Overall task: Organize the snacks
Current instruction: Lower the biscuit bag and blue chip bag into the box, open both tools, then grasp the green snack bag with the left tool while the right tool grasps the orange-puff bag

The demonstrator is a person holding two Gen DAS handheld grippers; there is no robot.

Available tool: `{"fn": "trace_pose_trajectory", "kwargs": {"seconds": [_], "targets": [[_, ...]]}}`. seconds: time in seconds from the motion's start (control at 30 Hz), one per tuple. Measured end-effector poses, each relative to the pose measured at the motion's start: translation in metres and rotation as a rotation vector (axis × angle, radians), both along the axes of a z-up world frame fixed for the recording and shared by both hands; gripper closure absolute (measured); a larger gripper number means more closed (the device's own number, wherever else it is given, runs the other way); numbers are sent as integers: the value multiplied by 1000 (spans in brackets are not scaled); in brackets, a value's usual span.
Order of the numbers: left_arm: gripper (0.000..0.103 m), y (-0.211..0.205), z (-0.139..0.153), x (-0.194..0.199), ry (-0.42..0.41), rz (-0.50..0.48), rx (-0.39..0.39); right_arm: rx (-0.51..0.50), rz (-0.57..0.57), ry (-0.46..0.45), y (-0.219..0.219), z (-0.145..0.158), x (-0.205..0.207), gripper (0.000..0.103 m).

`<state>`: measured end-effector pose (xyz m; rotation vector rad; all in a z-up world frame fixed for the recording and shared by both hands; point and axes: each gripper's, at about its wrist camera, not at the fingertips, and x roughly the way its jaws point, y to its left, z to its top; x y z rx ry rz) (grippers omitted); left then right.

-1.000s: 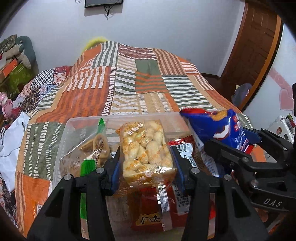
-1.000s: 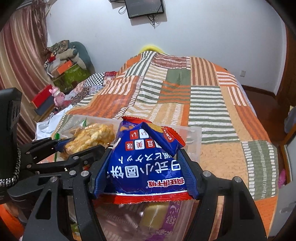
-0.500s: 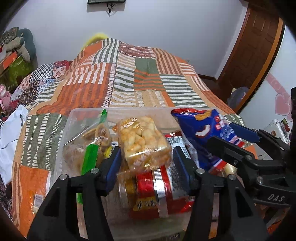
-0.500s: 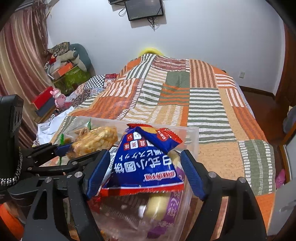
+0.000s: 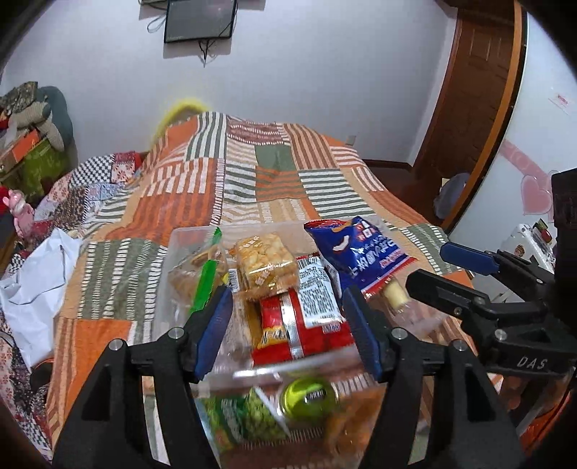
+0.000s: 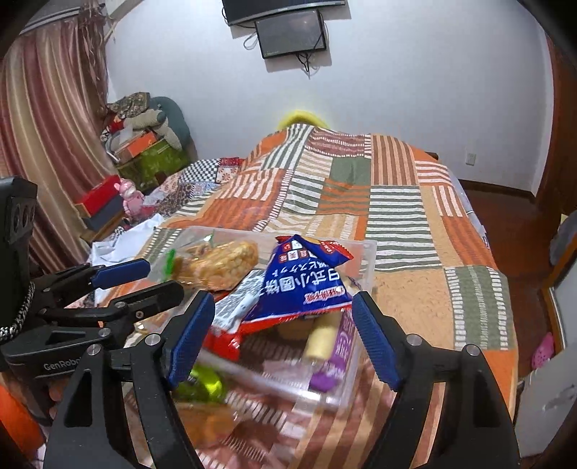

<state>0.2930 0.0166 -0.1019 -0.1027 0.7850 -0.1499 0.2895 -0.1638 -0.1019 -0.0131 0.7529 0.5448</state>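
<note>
both the left gripper (image 5: 288, 324) and the right gripper (image 6: 281, 339) stand half open, empty, the left's jaws just widened, above the clear snack tub (image 5: 187, 234) at frame centre.

A bed (image 6: 396, 216) under a striped patchwork quilt (image 5: 252, 187) fills the room; behind it a white wall (image 6: 414, 72) carries a dark screen (image 6: 290, 34); left of it hang striped curtains (image 6: 47, 119); right of it stands a wooden door (image 5: 476, 83).

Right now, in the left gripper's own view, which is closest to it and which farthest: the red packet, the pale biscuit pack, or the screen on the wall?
1. Red packet, lying between the left gripper's open fingers.
2. Biscuit pack, just beyond, deeper in the clear tub.
3. Wall screen, across the room, above the bed.
</note>
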Motion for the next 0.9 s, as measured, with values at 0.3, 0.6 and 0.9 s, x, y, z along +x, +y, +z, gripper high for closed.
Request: {"fn": "trace_pose_trajectory", "kwargs": {"seconds": [0.3, 0.6, 0.9], "targets": [[38, 11, 6, -48, -5, -3, 29, 32, 24, -10, -7, 4, -33, 24], [38, 31, -16, -82, 46, 1, 45, 42, 40, 24, -1, -12, -56, 24], [38, 42, -42, -97, 90, 14, 41, 28, 63, 87, 19, -42, -69, 23]]}}
